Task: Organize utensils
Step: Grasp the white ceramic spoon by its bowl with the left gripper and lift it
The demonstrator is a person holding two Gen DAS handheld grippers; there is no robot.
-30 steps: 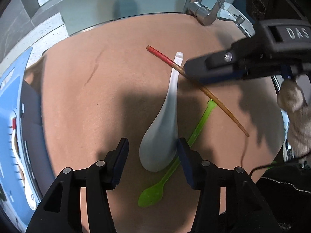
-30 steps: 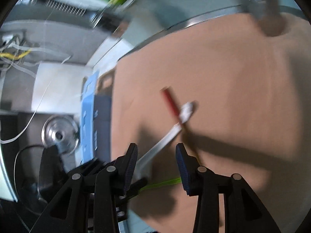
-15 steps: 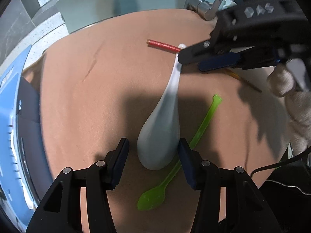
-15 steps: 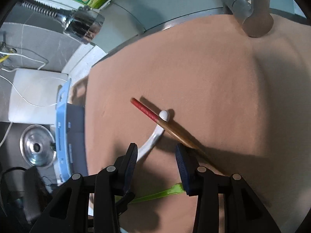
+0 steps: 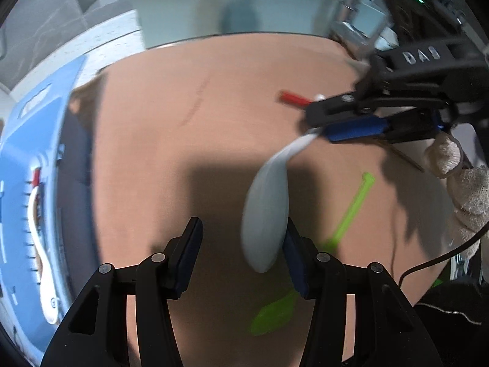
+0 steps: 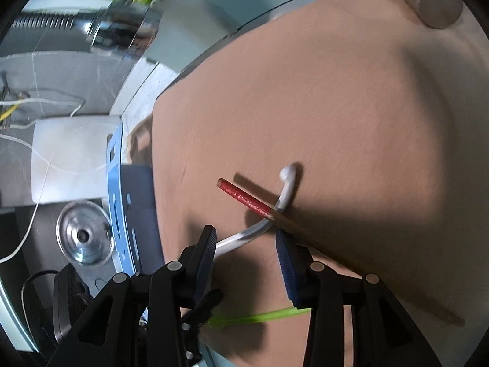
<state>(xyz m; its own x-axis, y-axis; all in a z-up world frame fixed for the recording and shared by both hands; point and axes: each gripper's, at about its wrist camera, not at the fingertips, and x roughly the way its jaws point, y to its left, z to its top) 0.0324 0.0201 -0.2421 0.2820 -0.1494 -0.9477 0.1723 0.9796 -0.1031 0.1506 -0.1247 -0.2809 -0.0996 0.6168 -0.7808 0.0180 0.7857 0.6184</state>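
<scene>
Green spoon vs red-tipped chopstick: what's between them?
The white spoon lies between the green spoon and the red-tipped chopstick, seen in the left wrist view.

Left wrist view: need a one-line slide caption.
Left gripper straddles a white soup spoon on tan cloth, green spoon beside it, right gripper over the spoon's handle.
</scene>
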